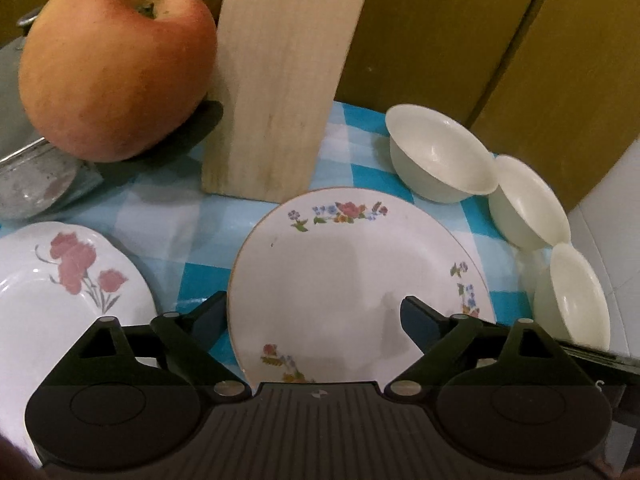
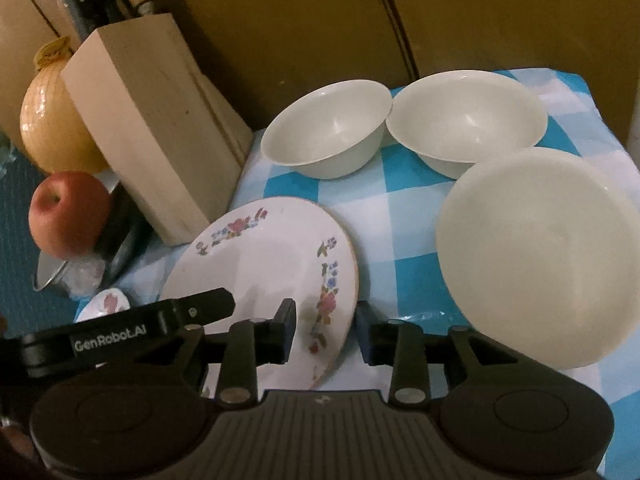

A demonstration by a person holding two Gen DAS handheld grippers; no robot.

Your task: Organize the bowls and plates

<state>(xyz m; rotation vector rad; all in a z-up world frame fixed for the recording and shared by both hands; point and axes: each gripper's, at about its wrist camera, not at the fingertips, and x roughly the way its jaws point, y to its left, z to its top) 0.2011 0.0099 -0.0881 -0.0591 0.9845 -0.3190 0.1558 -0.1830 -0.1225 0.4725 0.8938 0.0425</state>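
Observation:
A floral gold-rimmed plate (image 1: 352,264) lies on the blue checked cloth (image 1: 192,240). My left gripper (image 1: 312,316) is open with its fingers straddling the plate's near left edge. A second plate with pink flowers (image 1: 68,280) lies to its left. Three cream bowls (image 1: 440,152) stand in a row at the right. In the right wrist view my right gripper (image 2: 326,332) is open with its fingers either side of the floral plate's (image 2: 264,264) right rim. The left gripper's finger (image 2: 192,308) shows at the left. Three cream bowls (image 2: 328,128) stand behind and to the right.
A wooden knife block (image 2: 156,136) stands behind the plates. An apple (image 1: 116,60) rests on a metal utensil (image 1: 36,180) at the left. An onion (image 2: 52,120) sits behind the block. Brown cabinet doors (image 1: 460,32) close off the back.

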